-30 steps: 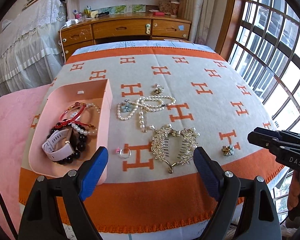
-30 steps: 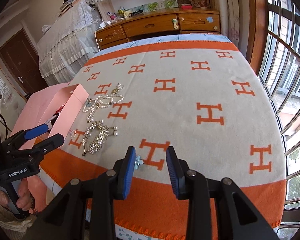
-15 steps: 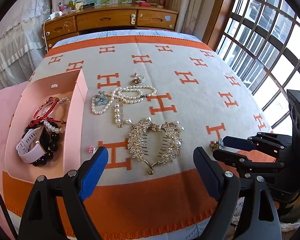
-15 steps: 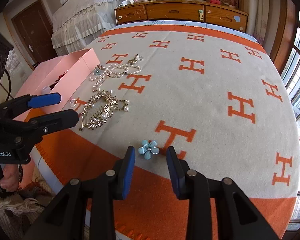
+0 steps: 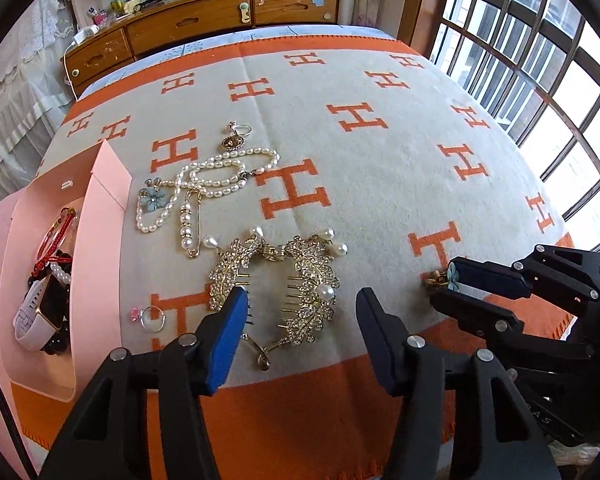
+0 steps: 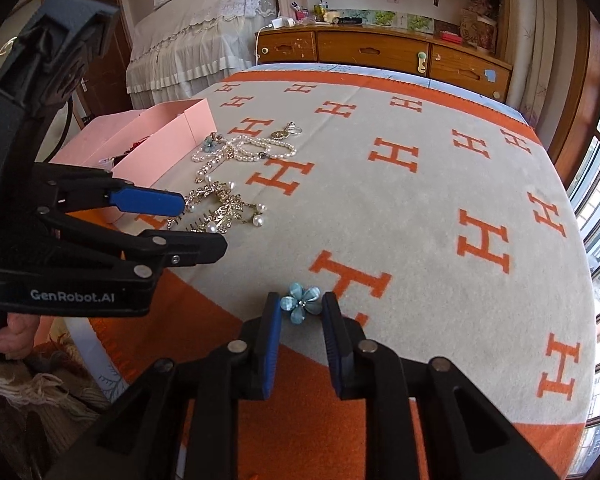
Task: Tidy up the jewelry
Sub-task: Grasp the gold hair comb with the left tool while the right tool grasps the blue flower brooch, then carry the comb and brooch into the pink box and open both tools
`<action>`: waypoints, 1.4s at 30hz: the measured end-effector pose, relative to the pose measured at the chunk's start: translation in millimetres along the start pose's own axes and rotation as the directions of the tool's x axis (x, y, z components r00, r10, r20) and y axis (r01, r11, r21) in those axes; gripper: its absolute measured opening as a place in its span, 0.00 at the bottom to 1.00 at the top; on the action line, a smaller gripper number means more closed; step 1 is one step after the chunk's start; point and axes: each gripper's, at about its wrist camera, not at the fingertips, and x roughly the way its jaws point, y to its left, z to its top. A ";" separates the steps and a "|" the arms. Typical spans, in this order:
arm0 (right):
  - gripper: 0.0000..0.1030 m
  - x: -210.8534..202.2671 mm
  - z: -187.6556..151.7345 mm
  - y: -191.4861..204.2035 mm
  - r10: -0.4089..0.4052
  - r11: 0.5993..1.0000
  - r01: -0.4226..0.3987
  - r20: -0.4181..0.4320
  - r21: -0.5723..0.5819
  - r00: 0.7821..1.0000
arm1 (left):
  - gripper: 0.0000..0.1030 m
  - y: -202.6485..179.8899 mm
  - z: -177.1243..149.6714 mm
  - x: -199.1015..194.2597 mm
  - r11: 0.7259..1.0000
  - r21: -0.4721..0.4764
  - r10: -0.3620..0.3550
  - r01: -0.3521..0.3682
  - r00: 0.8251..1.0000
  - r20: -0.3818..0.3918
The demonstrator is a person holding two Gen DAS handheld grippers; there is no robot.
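A blue flower earring (image 6: 301, 303) lies on the orange-and-grey blanket (image 6: 400, 208) between the tips of my right gripper (image 6: 300, 310), whose jaws stand open around it; it also shows in the left wrist view (image 5: 447, 278). My left gripper (image 5: 300, 308) is open and empty over a gold pearl hair comb (image 5: 284, 280). A pearl necklace (image 5: 212, 178), a second blue flower earring (image 5: 153, 197), a pearl pin (image 5: 188, 224), a gold pendant (image 5: 233, 143) and a ring (image 5: 150, 316) lie near a pink box (image 5: 96, 248) holding a watch (image 5: 36, 312) and bracelets.
The blanket's near edge (image 5: 300, 432) runs just below both grippers. A wooden dresser (image 5: 204, 28) stands behind the table. A window with bars (image 5: 540, 60) is on the right. A lace-covered bed (image 6: 188, 40) stands at the left.
My right gripper moved forward so the blue flower earring now sits between its tips. My left gripper moved closer over the hair comb.
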 end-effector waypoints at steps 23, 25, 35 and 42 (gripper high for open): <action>0.20 -7.0 -10.6 -22.1 0.076 0.994 -0.080 0.056 0.075 0.996 | 0.23 -21.5 5.9 7.3 0.996 0.070 0.062 -0.059 0.997 -0.045; 0.20 -7.4 -10.7 -22.0 0.072 0.994 -0.077 0.055 0.080 0.996 | 0.23 -19.6 4.6 2.0 0.996 0.061 0.061 -0.059 0.998 -0.026; 0.20 -17.1 0.3 -6.1 0.046 0.997 -0.051 0.070 0.059 0.996 | 0.23 -8.6 -5.5 -36.4 0.997 0.046 0.051 -0.055 0.995 0.080; 0.20 -29.3 26.7 19.3 0.047 0.999 -0.049 0.108 0.018 0.993 | 0.23 30.7 -11.4 -75.1 0.998 -0.025 0.068 -0.065 0.982 0.178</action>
